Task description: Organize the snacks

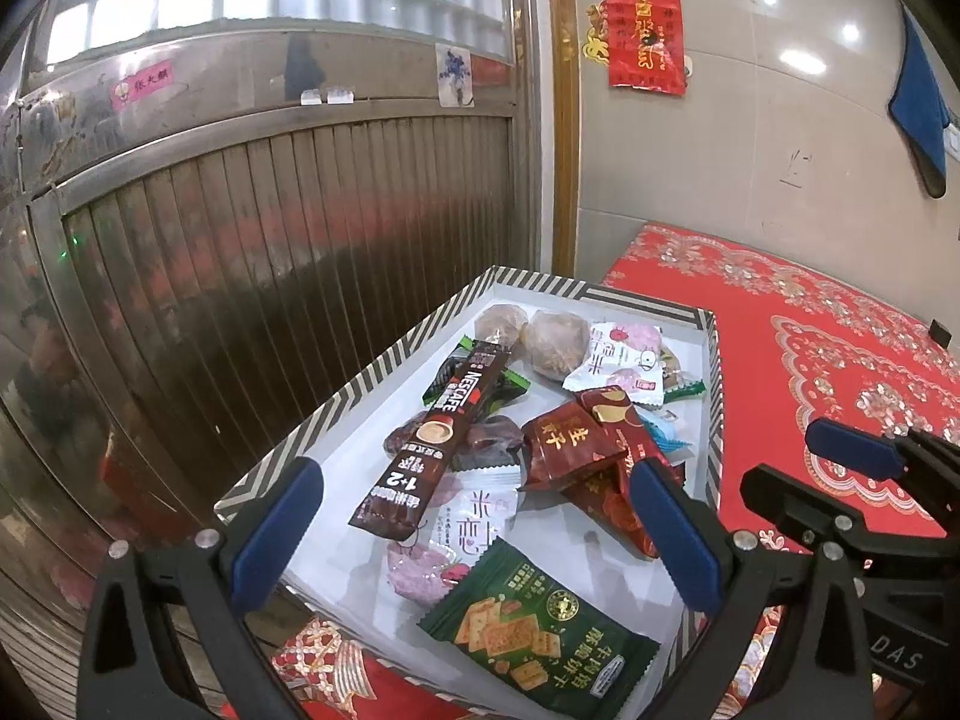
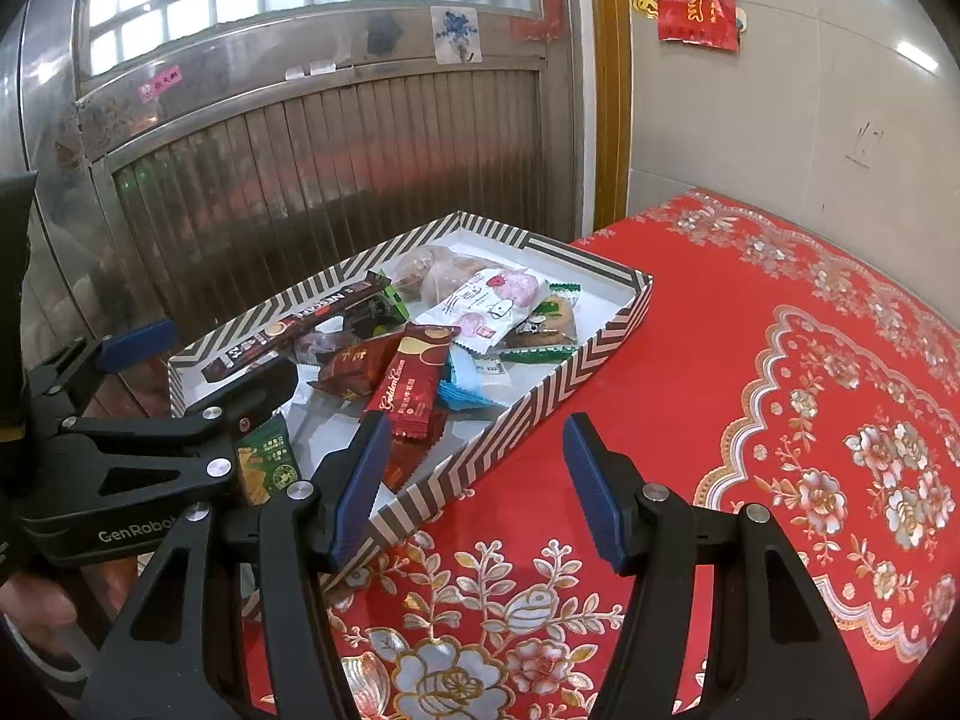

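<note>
The left wrist view looks straight down into the shallow rectangular cardboard tray with black-and-white chevron walls and a white floor (image 1: 384,363), which sits at the edge of the red cloth with gold and silver flowers (image 1: 798,360), close to a ribbed metal door (image 1: 288,228). Only here does the green biscuit packet (image 1: 540,636) show in full, lying at the tray's near end, with a white-and-pink wrapped sweet (image 1: 477,525) just behind it. The left gripper (image 1: 474,534) hangs over the tray, its blue-padded jaws spread wide with nothing between the pads. The right wrist view takes in much more bare cloth and shows the tray from the side; the right gripper (image 2: 474,486) hovers over the tray's near corner and the cloth, jaws apart and empty. From that side a pale blue wrapper (image 2: 465,393) and a round biscuit in clear film (image 2: 549,315) near the far wall are plainer. Both views show the long brown Nescafe coffee stick (image 1: 435,438) lying slantwise across dark red snack packets (image 1: 573,447), with two brownish round cakes in clear wrap (image 1: 555,342) at the tray's far end.
</note>
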Demonstrator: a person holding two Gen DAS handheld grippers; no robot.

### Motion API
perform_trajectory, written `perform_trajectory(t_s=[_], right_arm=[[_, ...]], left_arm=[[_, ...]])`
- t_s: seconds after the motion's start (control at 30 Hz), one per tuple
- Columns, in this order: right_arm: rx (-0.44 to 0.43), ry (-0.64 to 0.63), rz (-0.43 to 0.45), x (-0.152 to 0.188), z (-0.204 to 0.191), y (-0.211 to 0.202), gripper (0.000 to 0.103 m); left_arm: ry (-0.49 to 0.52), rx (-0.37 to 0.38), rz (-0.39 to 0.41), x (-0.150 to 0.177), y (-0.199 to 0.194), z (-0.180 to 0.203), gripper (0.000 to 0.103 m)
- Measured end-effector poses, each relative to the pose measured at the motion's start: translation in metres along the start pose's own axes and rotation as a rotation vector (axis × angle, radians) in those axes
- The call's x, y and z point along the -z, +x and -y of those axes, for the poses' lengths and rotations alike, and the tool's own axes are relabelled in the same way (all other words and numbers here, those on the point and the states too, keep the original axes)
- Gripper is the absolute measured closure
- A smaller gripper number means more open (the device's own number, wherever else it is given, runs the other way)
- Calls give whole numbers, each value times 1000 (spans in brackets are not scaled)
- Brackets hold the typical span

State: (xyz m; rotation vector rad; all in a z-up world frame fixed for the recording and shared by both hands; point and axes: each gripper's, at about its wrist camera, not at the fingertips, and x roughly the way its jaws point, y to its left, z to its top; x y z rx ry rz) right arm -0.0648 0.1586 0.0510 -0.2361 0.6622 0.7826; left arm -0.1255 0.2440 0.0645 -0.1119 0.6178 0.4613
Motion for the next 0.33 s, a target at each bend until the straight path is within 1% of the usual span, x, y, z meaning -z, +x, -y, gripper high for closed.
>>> perform_trajectory(t_s=[0.23,0.33], right_arm=[[-8,15,-8,1,2,0,43],[-1,21,-8,1,4,-1,43]], left_arm=[[14,-6,23,1,-1,4,0],[26,1,18,-2,-3,10,0]])
